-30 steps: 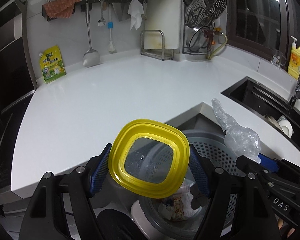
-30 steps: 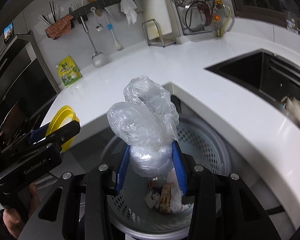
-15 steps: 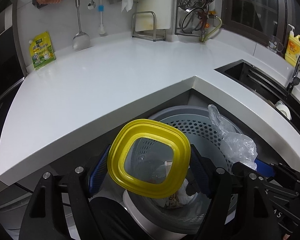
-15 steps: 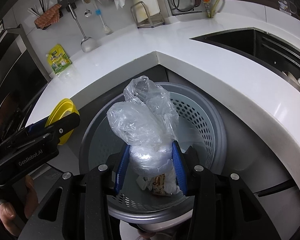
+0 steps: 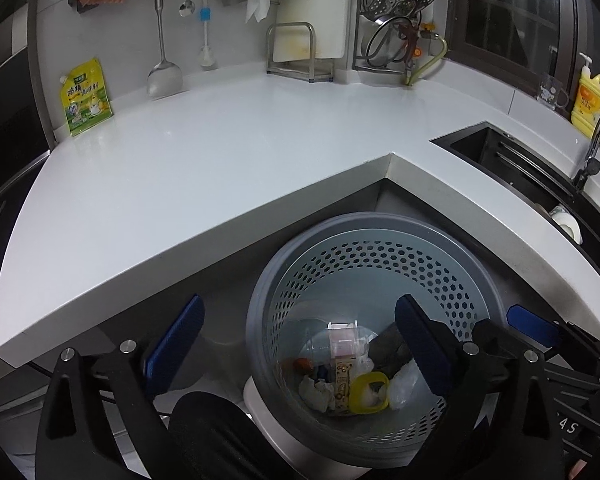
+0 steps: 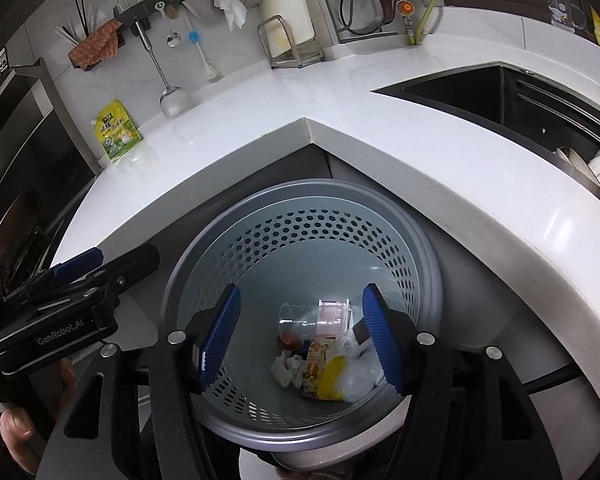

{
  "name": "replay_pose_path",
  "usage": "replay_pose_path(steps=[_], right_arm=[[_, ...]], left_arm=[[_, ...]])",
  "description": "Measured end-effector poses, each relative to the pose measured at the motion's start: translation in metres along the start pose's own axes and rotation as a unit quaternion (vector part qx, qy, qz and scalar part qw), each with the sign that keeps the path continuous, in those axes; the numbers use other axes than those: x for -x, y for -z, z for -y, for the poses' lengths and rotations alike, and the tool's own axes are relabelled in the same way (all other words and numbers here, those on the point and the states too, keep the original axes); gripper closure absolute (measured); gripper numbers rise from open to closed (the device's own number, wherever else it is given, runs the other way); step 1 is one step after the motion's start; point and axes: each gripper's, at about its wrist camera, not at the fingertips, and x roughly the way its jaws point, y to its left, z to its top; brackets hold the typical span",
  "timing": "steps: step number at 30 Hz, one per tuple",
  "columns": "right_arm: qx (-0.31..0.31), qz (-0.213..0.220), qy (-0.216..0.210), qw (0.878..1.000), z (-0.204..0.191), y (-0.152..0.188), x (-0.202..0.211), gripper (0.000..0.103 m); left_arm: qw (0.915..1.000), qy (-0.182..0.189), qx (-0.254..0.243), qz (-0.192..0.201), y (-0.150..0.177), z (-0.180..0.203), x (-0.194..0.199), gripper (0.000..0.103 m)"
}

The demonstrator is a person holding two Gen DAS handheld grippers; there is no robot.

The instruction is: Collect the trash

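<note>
A grey perforated trash bin (image 5: 380,256) (image 6: 300,224) stands below the counter's inner corner. At its bottom lie the yellow-rimmed lid (image 5: 369,394) (image 6: 332,372), the clear plastic bag (image 5: 404,384) (image 6: 358,380), crumpled paper (image 6: 284,366), a snack wrapper (image 5: 342,380) and a clear cup (image 6: 308,318). My left gripper (image 5: 300,340) is open and empty above the bin's left side. My right gripper (image 6: 300,340) is open and empty right over the bin; its body also shows in the left wrist view (image 5: 540,328).
The white L-shaped counter (image 5: 220,168) wraps behind the bin. A black sink (image 5: 500,156) lies to the right, with a yellow soap bottle (image 5: 592,100). A yellow-green pouch (image 5: 86,98), hanging utensils (image 5: 162,60) and a dish rack (image 5: 400,20) line the back wall.
Both grippers have opened. The yellow lid has dropped from the left gripper and the plastic bag from the right gripper; both now lie in the bin. Both views have tilted down over the bin.
</note>
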Motion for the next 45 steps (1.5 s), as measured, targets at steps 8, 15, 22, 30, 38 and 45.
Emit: replay_pose_path(steps=[8,15,22,30,38,45], right_arm=[[0.001,0.004,0.002,1.000,0.000,0.000,0.001,0.042],[0.001,0.008,0.006,1.000,-0.001,0.001,0.004,0.040],[0.004,0.012,0.010,1.000,-0.003,0.001,0.005,0.038],[0.005,0.016,0.011,1.000,-0.004,0.001,0.007,0.037],[0.007,0.021,0.013,1.000,-0.006,0.001,0.012,0.036],[0.008,0.021,0.012,1.000,-0.007,0.001,0.013,0.036]], left_arm=[[1.0000,-0.004,-0.002,0.006,-0.001,0.000,0.003,0.008],[1.0000,-0.005,-0.002,0.003,0.000,-0.001,0.004,0.008],[0.9999,-0.009,0.000,0.005,0.001,-0.004,0.005,0.007],[0.9999,-0.011,0.004,0.004,0.001,-0.006,0.007,0.006],[0.9999,-0.013,0.004,0.004,0.001,-0.007,0.008,0.006],[0.9999,-0.015,0.005,0.004,0.002,-0.008,0.009,0.006]])
